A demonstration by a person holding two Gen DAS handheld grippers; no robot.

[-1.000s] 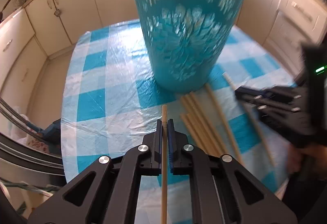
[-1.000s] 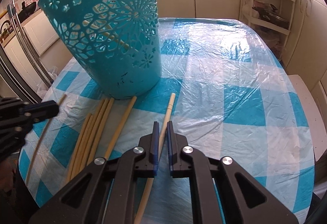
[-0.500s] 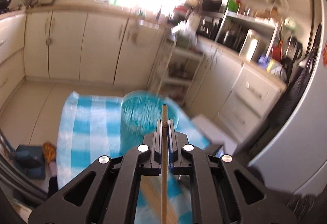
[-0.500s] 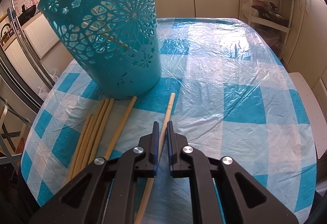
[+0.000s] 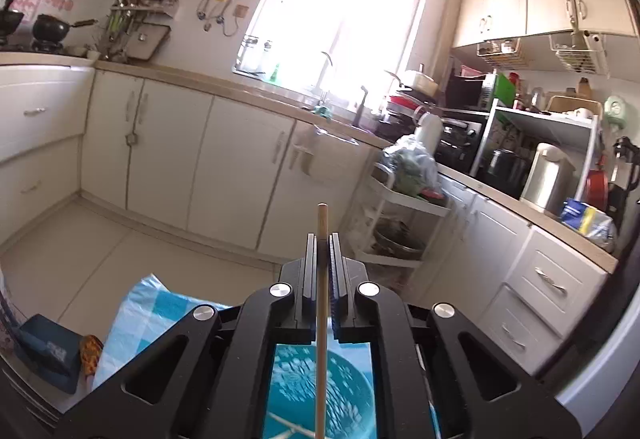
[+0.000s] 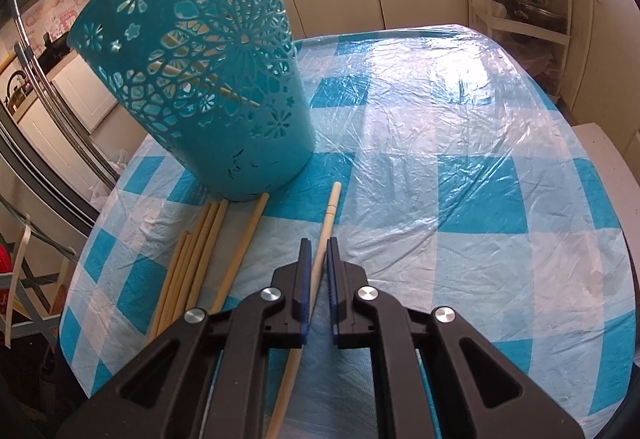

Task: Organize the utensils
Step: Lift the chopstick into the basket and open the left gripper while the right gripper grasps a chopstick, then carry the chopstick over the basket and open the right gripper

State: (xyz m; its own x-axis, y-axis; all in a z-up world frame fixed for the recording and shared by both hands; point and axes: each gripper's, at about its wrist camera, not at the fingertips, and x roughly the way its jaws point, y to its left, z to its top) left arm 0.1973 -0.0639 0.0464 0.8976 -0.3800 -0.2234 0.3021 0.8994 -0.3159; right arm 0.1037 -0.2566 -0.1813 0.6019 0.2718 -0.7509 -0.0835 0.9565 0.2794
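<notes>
Now your left tongs (image 5: 322, 239) are clamped shut on a single wooden chopstick (image 5: 321, 303), which runs straight up between the pads and pokes out a little past their tips. You hold it in the air above the teal basket (image 5: 320, 395), whose open mouth shows directly below the tongs' frame. Beyond the tip you look across at the cream kitchen cabinets (image 5: 236, 175) and the bright window (image 5: 340, 11).

Your right tongs (image 6: 316, 245) are low over the bench (image 6: 460, 143) and nearly closed around a second chopstick (image 6: 326, 227), which lies on the checked blue-and-white cloth with its far end pointing toward the basket (image 6: 208, 87); whether the pads actually press on it is hard to tell, since a thin gap shows on the right side of the stick. From this view the basket stands upright near the bench's far left corner, and a pale stick is visible inside it through the cut-out flower pattern. Just left of your right tongs, a loose bundle of chopsticks (image 6: 192, 259) lies on the cloth near the left edge, their far ends touching or almost touching the basket's base. One more chopstick (image 6: 244, 247) lies apart, between the bundle and the one at your tongs. A clear plastic sheet covers the cloth.
</notes>
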